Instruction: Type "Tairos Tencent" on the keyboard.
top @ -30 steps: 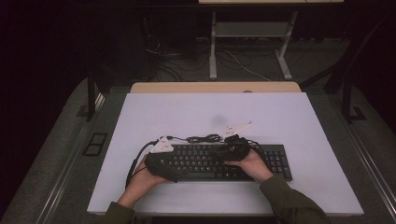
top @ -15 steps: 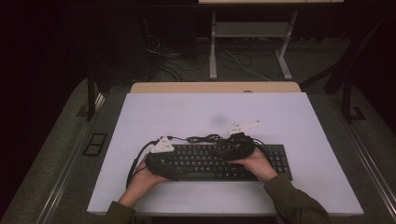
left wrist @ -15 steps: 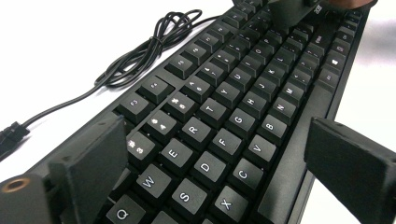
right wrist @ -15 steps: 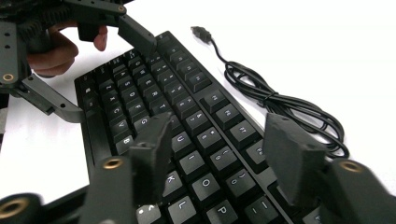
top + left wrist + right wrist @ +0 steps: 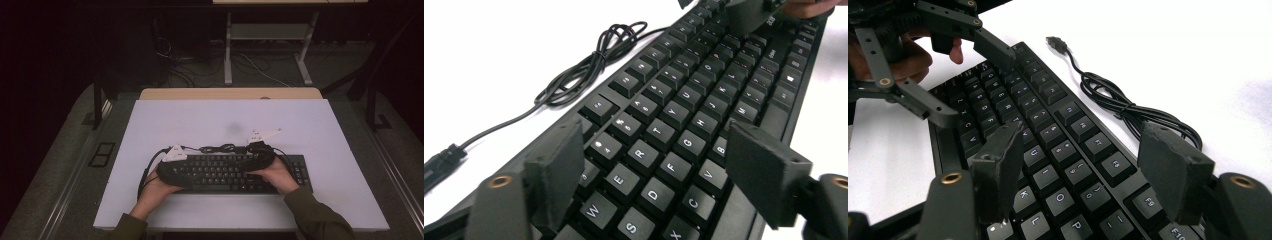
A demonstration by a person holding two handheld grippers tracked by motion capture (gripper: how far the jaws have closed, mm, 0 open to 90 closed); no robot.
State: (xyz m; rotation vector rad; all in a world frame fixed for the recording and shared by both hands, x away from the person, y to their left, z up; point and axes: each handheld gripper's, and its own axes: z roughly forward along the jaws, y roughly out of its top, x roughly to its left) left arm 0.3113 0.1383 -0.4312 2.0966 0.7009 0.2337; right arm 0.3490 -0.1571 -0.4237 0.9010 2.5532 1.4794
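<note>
A black keyboard lies near the front edge of the white table, its bundled cable behind it. My left gripper is over the keyboard's left part and points right. In the left gripper view its jaws straddle the letter keys; they have just been closing, and the pads stand clear of the keys. My right gripper is over the middle and points left. Its jaws have just been opening and hang apart above the keys. The left gripper faces it.
The cable ends in a loose USB plug on the bare tabletop. A wooden strip runs along the table's far edge. Beyond it, on the dark floor, are a stand's legs and loose wires.
My right gripper has edged slightly to the right along the keyboard. The left hand and the keyboard have stayed where they were.
</note>
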